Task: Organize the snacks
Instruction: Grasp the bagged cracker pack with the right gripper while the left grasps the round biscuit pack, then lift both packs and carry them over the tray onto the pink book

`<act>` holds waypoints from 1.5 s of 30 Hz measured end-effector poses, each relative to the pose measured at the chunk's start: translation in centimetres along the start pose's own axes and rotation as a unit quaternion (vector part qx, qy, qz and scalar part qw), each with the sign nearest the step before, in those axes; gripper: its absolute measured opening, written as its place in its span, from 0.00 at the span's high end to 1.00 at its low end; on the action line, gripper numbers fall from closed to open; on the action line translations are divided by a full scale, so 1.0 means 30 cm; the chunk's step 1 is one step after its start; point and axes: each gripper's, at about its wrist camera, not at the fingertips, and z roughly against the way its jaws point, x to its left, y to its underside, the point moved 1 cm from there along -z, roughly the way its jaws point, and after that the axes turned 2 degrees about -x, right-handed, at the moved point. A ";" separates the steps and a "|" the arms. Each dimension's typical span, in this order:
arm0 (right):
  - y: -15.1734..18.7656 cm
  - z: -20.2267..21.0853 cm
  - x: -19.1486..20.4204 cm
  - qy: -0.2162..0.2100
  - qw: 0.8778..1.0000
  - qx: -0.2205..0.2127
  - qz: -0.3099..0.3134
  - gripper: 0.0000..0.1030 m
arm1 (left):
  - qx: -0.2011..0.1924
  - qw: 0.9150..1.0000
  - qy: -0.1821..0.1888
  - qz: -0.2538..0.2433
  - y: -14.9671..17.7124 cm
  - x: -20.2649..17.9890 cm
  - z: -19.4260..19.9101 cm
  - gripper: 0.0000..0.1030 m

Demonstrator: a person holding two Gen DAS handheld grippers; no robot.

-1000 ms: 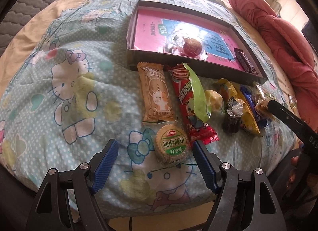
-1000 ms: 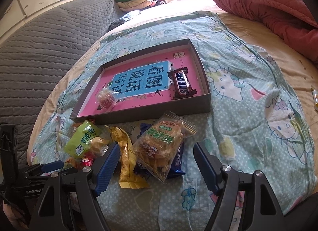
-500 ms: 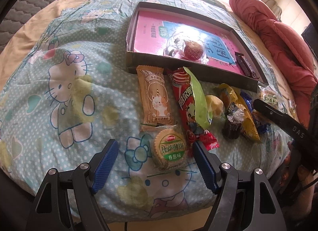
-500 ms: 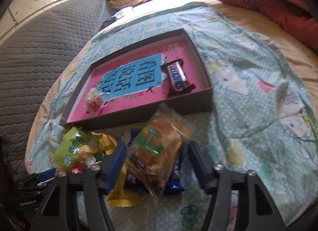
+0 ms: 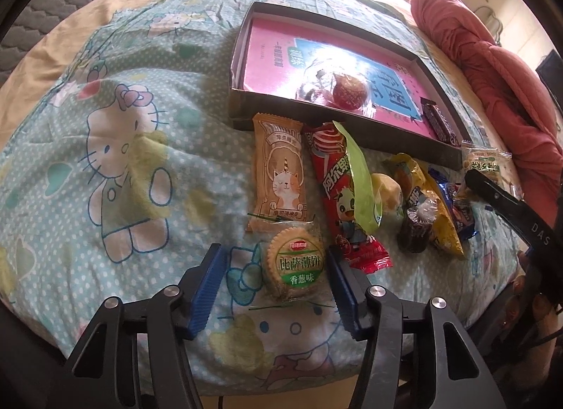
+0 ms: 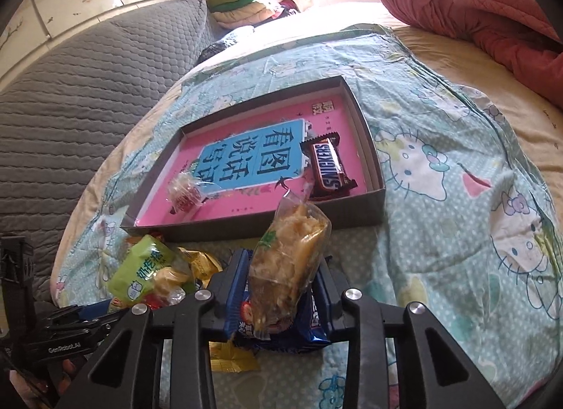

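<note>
A shallow dark box (image 5: 242,106) with a pink book inside lies on the Hello Kitty blanket; it also shows in the right wrist view (image 6: 373,163). In it are a red wrapped candy (image 5: 350,92) and a Snickers bar (image 6: 329,166). My left gripper (image 5: 274,286) is open around a round cracker pack (image 5: 295,270), which lies on the blanket. My right gripper (image 6: 281,275) is shut on a clear bag of crisp snacks (image 6: 288,261), held tilted above a blue pack (image 6: 281,331). A cat-print pack (image 5: 279,173) and a red pack (image 5: 337,191) lie in front of the box.
More snacks lie in a row in front of the box: a green bag (image 6: 140,268), a yellow bag (image 5: 429,205) and a dark wrapped sweet (image 5: 415,233). A red quilt (image 6: 475,11) is at the back right. A grey quilted cover (image 6: 70,92) lies left.
My right gripper has closed on the clear snack bag and lifted it off the pile. My left gripper has moved forward around the round cracker pack and narrowed a little.
</note>
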 end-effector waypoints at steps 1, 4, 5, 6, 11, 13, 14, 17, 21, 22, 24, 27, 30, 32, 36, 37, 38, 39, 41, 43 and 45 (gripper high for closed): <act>-0.001 0.000 0.001 0.001 1.000 -0.001 0.002 0.66 | -0.001 1.000 0.001 -0.001 0.000 0.001 0.003 0.56; -0.004 0.006 0.006 -0.005 1.000 -0.007 0.007 0.66 | -0.003 1.000 0.003 -0.004 0.001 -0.002 0.008 0.62; -0.004 0.005 0.008 -0.003 1.000 -0.007 0.009 0.66 | -0.002 1.000 0.003 -0.005 0.001 -0.002 0.007 0.62; -0.004 0.003 0.007 -0.002 1.000 -0.006 0.009 0.66 | -0.002 1.000 0.003 -0.005 0.001 -0.002 0.008 0.62; -0.005 -0.017 -0.027 -0.023 0.999 0.008 -0.030 0.66 | -0.001 1.000 0.004 -0.003 0.003 0.000 0.011 0.62; -0.011 -0.017 -0.039 -0.027 0.999 0.007 -0.042 0.62 | -0.001 1.000 0.004 -0.004 0.003 -0.001 0.011 0.62; -0.012 -0.018 -0.042 -0.027 0.999 0.005 -0.044 0.60 | -0.001 1.000 0.003 -0.004 0.003 -0.001 0.011 0.62; -0.016 -0.031 -0.056 -0.034 0.998 0.009 -0.058 0.56 | 0.000 1.000 0.002 -0.006 0.004 -0.003 0.009 0.62; -0.025 -0.049 -0.076 -0.044 0.997 0.008 -0.068 0.57 | 0.000 1.000 0.002 -0.006 0.003 -0.003 0.007 0.62; -0.029 -0.048 -0.081 -0.046 0.997 0.006 -0.068 0.58 | 0.000 1.000 0.002 -0.006 0.004 -0.004 0.008 0.62; -0.034 -0.047 -0.094 -0.053 0.996 0.005 -0.074 0.61 | -0.001 1.000 0.001 -0.008 0.003 -0.004 0.008 0.64; -0.035 -0.038 -0.116 -0.071 0.993 0.003 -0.095 0.64 | -0.002 1.000 0.001 -0.008 0.005 -0.002 0.012 0.65; -0.047 -0.020 -0.112 -0.076 0.993 -0.007 -0.091 0.68 | -0.004 1.000 0.005 -0.005 0.008 0.006 0.028 0.66; -0.052 -0.009 -0.100 -0.086 0.993 -0.013 -0.084 0.71 | -0.003 1.000 0.007 -0.003 0.011 0.009 0.038 0.66; -0.054 -0.014 -0.070 -0.087 0.994 -0.006 -0.064 0.72 | -0.001 1.000 0.009 0.000 0.016 0.008 0.057 0.67; -0.053 -0.018 -0.066 -0.090 0.994 -0.003 -0.062 0.72 | -0.001 1.000 0.009 0.001 0.018 0.008 0.062 0.67; -0.051 -0.021 -0.064 -0.093 0.994 0.001 -0.064 0.72 | -0.001 1.000 0.009 0.001 0.017 0.006 0.066 0.67; -0.049 -0.024 -0.064 -0.092 0.994 0.003 -0.064 0.72 | -0.002 1.000 0.009 0.002 0.018 0.005 0.072 0.67; -0.048 -0.041 -0.064 -0.095 0.993 0.012 -0.067 0.72 | -0.006 1.000 0.006 0.001 0.017 0.001 0.088 0.67; -0.050 -0.062 -0.064 -0.106 0.991 0.021 -0.074 0.71 | -0.012 1.000 0.004 -0.002 0.017 -0.006 0.105 0.67; -0.049 -0.081 -0.059 -0.111 0.991 0.028 -0.076 0.70 | -0.020 1.000 0.004 -0.007 0.014 -0.016 0.121 0.67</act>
